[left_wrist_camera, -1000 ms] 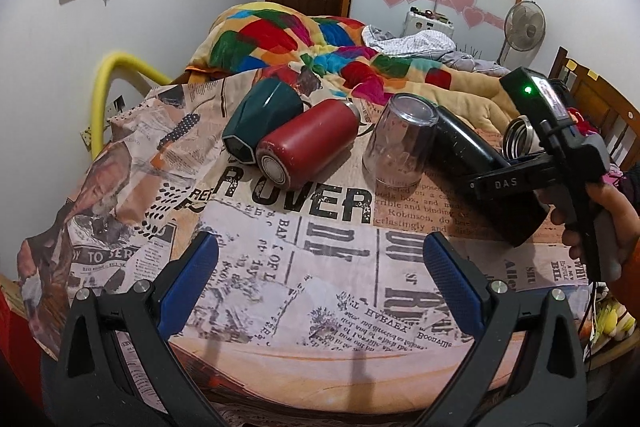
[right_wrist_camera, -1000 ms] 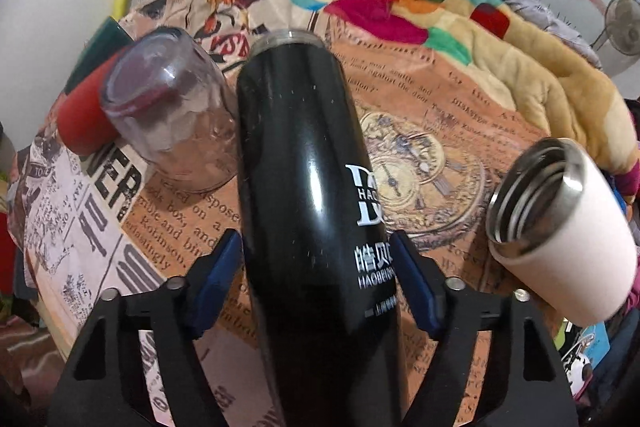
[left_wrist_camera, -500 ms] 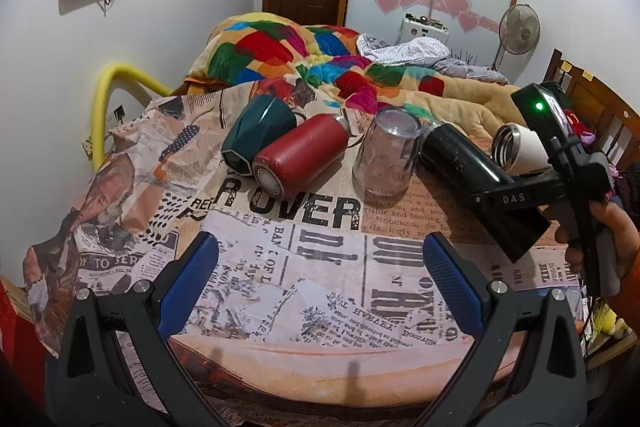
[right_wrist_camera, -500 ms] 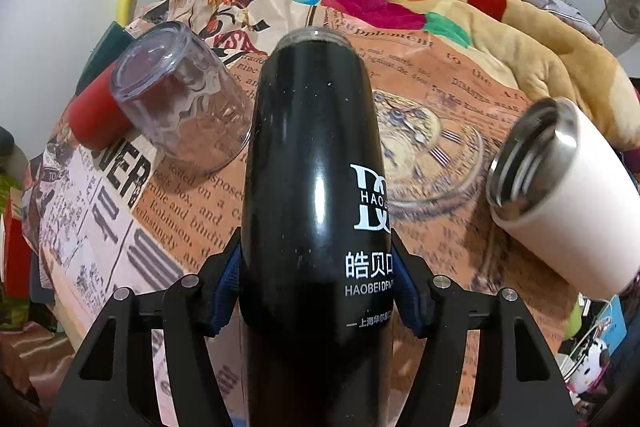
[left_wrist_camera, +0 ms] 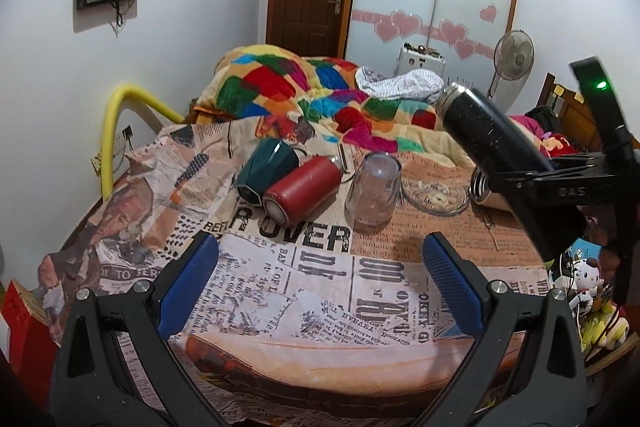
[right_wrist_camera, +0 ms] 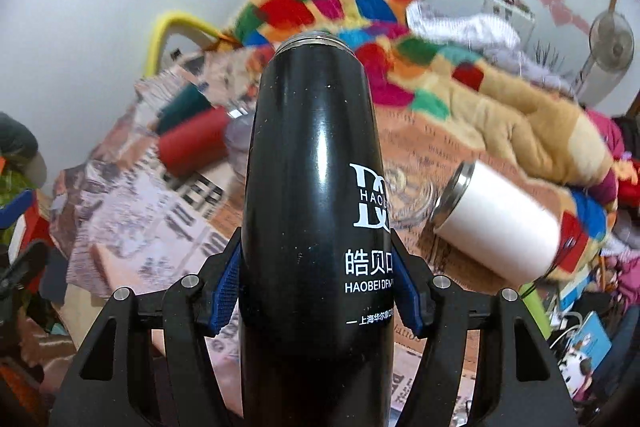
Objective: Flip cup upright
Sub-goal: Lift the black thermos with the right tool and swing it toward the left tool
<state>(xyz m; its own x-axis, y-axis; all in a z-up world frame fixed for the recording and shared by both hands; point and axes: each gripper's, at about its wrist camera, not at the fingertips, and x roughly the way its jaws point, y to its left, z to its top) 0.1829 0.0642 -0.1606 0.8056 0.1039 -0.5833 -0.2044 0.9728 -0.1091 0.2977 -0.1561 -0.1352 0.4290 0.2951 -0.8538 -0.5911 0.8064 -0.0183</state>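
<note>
My right gripper (right_wrist_camera: 316,291) is shut on a tall black flask (right_wrist_camera: 316,187) and holds it in the air, tilted with its steel rim up and away from me. In the left wrist view the black flask (left_wrist_camera: 488,135) hangs above the table's right side, gripped by the right gripper (left_wrist_camera: 532,183). My left gripper (left_wrist_camera: 320,279) is open and empty over the near part of the table. A clear glass cup (left_wrist_camera: 374,193) stands upside down mid-table. A red bottle (left_wrist_camera: 302,187), a green cup (left_wrist_camera: 266,167) and a white tumbler (right_wrist_camera: 504,223) lie on their sides.
The table wears a newspaper-print cloth (left_wrist_camera: 280,299). A clear glass dish (left_wrist_camera: 434,193) lies right of the upside-down cup. A bed with a colourful quilt (left_wrist_camera: 304,91) is behind. A yellow pipe (left_wrist_camera: 114,119) is at the left wall. Toys and clutter (left_wrist_camera: 588,283) lie off the right edge.
My right gripper closed on the black flask, lifted it off the table and tilted its rim upward. My left gripper pulled back a little and stayed open.
</note>
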